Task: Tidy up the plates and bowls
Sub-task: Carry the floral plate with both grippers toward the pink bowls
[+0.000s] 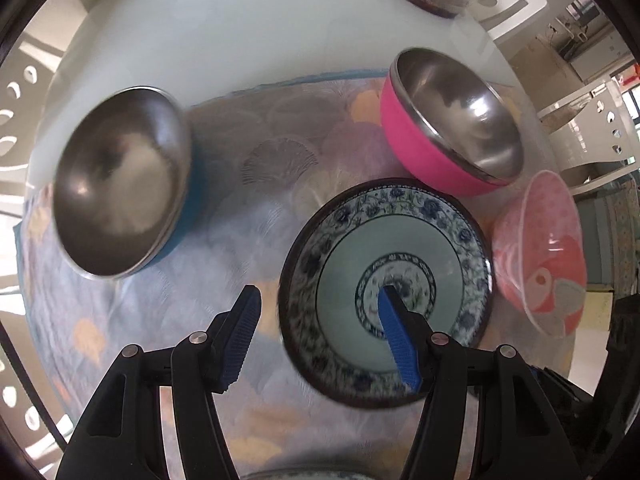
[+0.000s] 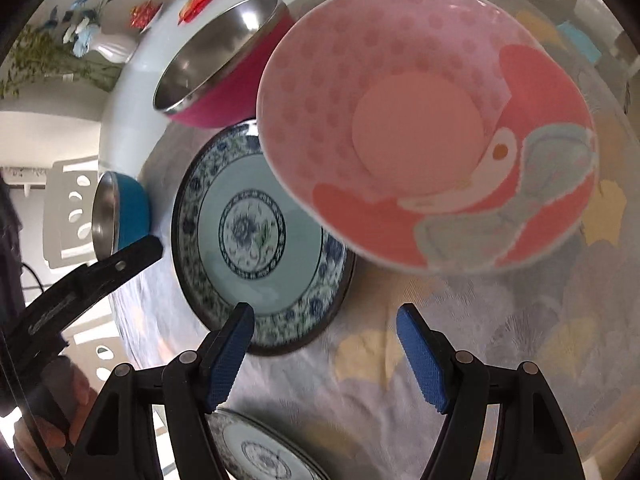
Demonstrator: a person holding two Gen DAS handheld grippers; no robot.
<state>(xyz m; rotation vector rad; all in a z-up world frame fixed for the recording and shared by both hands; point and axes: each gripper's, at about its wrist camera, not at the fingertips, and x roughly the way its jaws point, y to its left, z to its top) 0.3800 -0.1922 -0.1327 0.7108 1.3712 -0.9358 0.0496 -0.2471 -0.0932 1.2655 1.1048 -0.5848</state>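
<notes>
Your left tool point(image 1: 320, 332) gapes wide, empty, straddling the rim of the blue-patterned plate point(image 1: 384, 292). Your right tool point(image 2: 326, 334), equally wide and empty, hovers just beside that plate, below the pink bowl point(image 2: 428, 128).

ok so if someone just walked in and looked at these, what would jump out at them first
Probably the pink dotted bowl, which fills the upper right of the right wrist view, just ahead of the open right tool. Next, the blue-and-white patterned plate on the floral cloth, with the open left tool straddling its near-left rim, one finger over the plate. Around it sit two steel bowls, a pink-sided one behind and a blue-sided one to the left.
</notes>
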